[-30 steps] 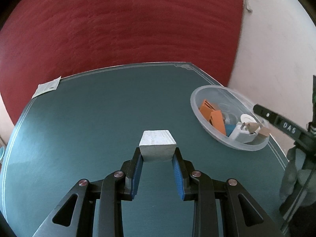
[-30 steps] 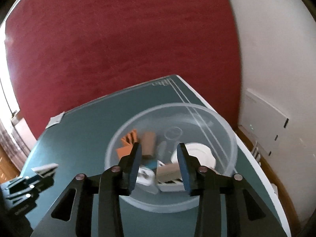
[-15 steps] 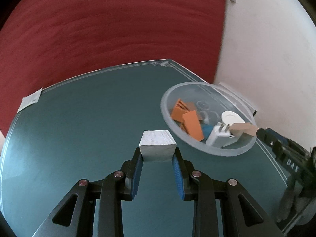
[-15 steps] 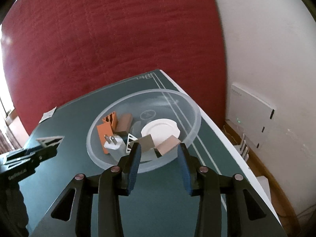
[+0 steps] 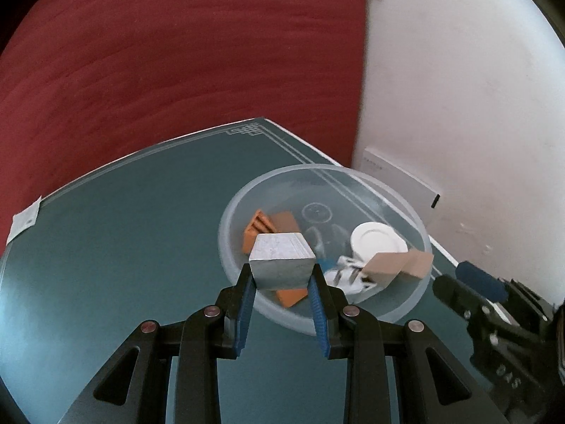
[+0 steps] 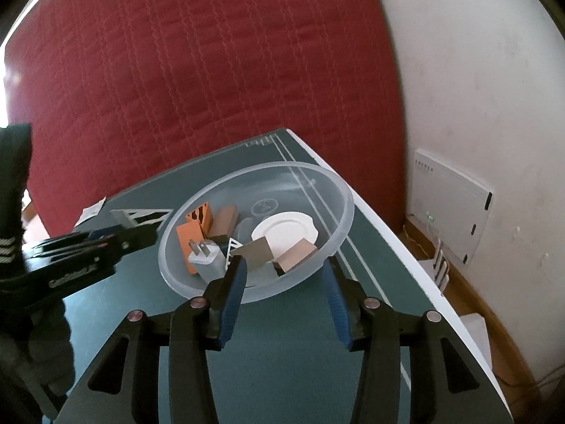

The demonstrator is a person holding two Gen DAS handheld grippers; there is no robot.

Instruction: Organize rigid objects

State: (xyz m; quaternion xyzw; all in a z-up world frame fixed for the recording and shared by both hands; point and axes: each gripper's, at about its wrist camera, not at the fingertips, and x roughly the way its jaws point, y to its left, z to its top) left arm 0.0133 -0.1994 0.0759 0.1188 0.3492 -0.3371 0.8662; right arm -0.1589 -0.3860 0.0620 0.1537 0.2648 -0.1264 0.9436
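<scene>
A grey block held over a bowl of small things

A smooth dark green tabletop (image 5: pixel 123 247) holds a round, see-through plastic bowl (image 5: pixel 422 236) with a flat white plate (image 5: pixel 378 242), orange ridged pieces (image 5: pixel 257 228), brown blocks (image 5: pixel 399 265) and a white plug (image 6: pixel 206 256) inside. The left gripper (image 5: pixel 282 275) pinches a square grey block (image 5: pixel 280 259) over the bowl's near side. The right gripper (image 6: pixel 284 268) has just been opening; its blue ridged fingers (image 6: pixel 233 295) are spread with nothing between them.

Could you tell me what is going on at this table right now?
A person is sorting small rigid objects into a clear plastic bowl on a green table. The left gripper is shut on a grey metal block, held at the bowl's near rim. The right gripper holds nothing; its jaws have just been opening.
</scene>
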